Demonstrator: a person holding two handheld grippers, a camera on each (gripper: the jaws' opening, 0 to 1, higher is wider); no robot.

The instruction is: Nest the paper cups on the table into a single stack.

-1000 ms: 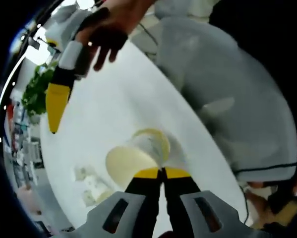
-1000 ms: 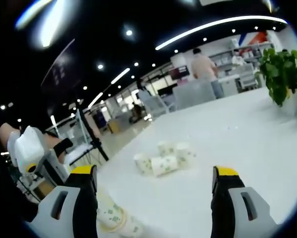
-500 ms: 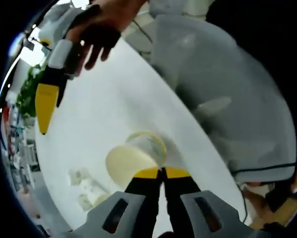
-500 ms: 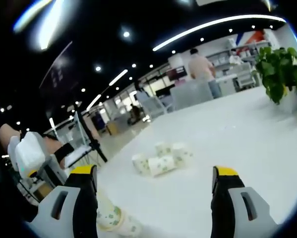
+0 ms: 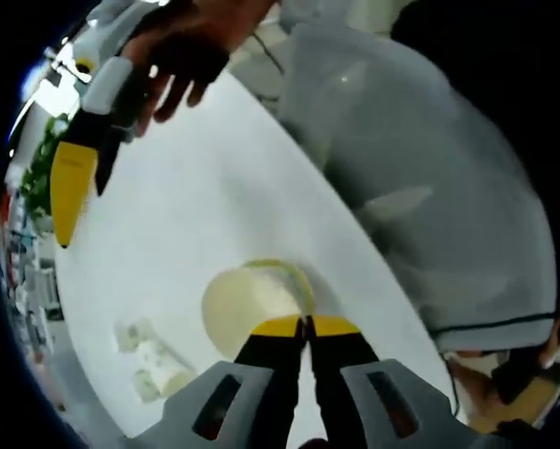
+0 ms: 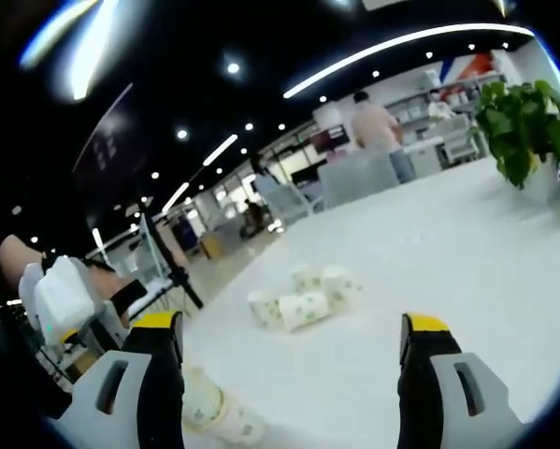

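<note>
My left gripper (image 5: 304,325) is shut on the rim of a nested paper cup stack (image 5: 250,304) whose cream mouth faces the camera. The same green-patterned stack (image 6: 216,414) lies low at the left of the right gripper view, beside the left gripper (image 6: 69,309). Several loose paper cups (image 6: 304,297) lie in a cluster on the white table (image 6: 466,253), ahead of my right gripper (image 6: 293,325), which is open and holds nothing. Those loose cups (image 5: 150,355) also sit left of my left jaws. A hand holds the right gripper (image 5: 74,182) high at the upper left.
A person's grey clothing (image 5: 420,187) runs along the table edge on the right. A potted plant (image 6: 521,126) stands at the table's far right. Beyond the table are chairs (image 6: 359,178) and a standing person (image 6: 375,122).
The right gripper has drifted toward the upper left of the left gripper view, away from the held stack. Both views have shifted slightly. The left gripper's hold is unchanged.
</note>
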